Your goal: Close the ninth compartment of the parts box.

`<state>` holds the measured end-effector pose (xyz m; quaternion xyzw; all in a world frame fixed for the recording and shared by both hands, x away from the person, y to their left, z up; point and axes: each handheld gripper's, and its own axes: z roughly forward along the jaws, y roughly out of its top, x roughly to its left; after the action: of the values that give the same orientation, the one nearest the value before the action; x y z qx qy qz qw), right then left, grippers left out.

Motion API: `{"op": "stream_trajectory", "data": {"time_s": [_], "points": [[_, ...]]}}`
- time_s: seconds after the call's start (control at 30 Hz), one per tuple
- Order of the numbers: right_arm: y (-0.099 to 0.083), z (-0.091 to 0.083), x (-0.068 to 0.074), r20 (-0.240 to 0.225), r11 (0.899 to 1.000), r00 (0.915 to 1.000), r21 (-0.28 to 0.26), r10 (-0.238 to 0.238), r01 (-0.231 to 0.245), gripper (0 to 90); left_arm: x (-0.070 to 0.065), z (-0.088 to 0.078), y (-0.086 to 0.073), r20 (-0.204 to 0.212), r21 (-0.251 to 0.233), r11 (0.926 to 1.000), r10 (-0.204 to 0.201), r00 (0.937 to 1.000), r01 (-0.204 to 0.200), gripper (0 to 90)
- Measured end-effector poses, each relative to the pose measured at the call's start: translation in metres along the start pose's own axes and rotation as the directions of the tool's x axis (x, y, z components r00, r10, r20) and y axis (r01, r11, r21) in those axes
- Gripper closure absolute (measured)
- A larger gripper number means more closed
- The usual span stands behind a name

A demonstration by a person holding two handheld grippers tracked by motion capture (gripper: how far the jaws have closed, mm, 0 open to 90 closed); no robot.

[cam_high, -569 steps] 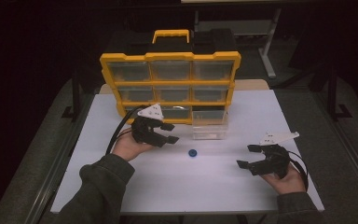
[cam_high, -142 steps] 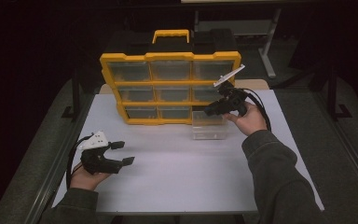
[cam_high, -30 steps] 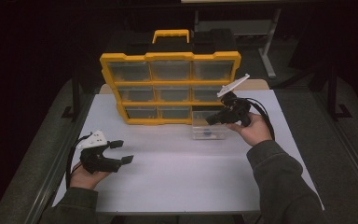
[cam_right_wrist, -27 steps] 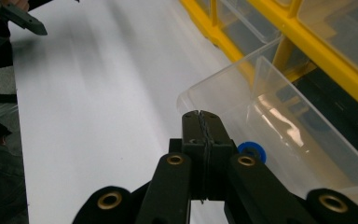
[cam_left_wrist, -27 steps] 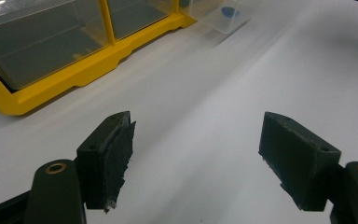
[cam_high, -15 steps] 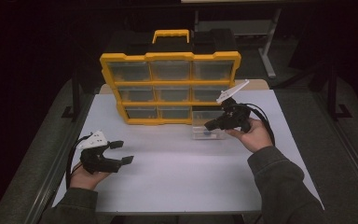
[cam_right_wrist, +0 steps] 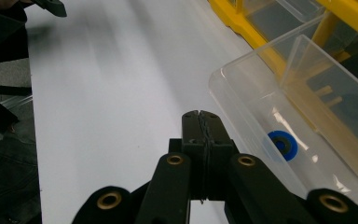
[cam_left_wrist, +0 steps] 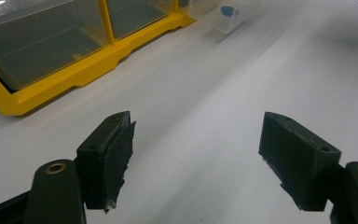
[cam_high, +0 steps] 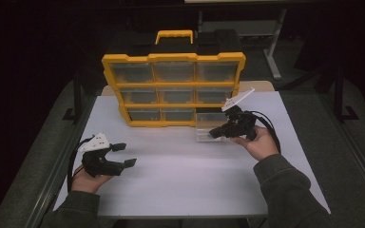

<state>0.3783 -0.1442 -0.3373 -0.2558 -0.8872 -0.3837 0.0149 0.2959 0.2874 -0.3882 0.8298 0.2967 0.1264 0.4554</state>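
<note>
A yellow organizer with clear drawers stands upright at the back of the white table. One clear drawer lies out on the table in front of its lower right corner, with a small blue round piece inside. My right gripper is shut with nothing between its jaws, and its tip sits just beside the drawer's rim. My left gripper rests at the table's left, open and empty, pointing toward the organizer and the far drawer.
The table's near and middle surface is bare white. Dark floor and a table frame surround it. The other hand's gripper shows at the top left corner of the right gripper view.
My right gripper has come slightly down and nearer, from beside the organizer's lower right to the loose drawer's front. The left gripper has stayed put.
</note>
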Motion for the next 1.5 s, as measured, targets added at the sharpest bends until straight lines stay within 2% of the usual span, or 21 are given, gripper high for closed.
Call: {"op": "stream_trajectory", "data": {"time_s": [0.43,0.83,1.13,1.17,1.2,1.37,1.5], "points": [[-0.017,0.011,-0.003,-0.006,1.000,0.9999,0.015,0.013,-0.013,87.9,0.001,0.000,0.000,0.000,0.003,1.0000,0.004,1.0000,-0.004,24.8],[-0.022,0.023,-0.007,-0.002,0.998,0.9999,0.055,0.015,-0.015,87.9,-0.002,0.001,0.002,-0.008,0.007,0.9999,0.011,0.9999,-0.011,24.8],[-0.025,0.025,-0.011,0.016,0.998,0.9996,0.063,0.024,-0.025,87.9,-0.002,0.000,0.002,-0.011,0.011,0.9999,0.009,0.9999,-0.009,24.8],[-0.026,0.025,-0.012,0.030,0.998,0.9995,0.067,0.013,-0.015,87.9,-0.002,0.001,0.002,-0.011,0.008,0.9999,0.009,0.9999,-0.009,24.8],[-0.026,0.025,-0.012,0.024,0.997,0.9994,0.068,0.023,-0.025,87.9,-0.002,0.001,0.002,-0.010,0.008,0.9999,0.009,0.9999,-0.009,24.9],[-0.026,0.027,-0.016,0.052,0.997,0.9986,0.077,0.012,-0.016,88.0,-0.001,0.000,0.001,-0.007,0.007,1.0000,-0.004,1.0000,0.004,24.8],[-0.026,0.030,-0.017,0.060,0.996,0.9981,0.083,0.010,-0.015,87.9,-0.001,0.000,0.002,-0.007,0.004,1.0000,0.001,1.0000,-0.001,24.8]]}}
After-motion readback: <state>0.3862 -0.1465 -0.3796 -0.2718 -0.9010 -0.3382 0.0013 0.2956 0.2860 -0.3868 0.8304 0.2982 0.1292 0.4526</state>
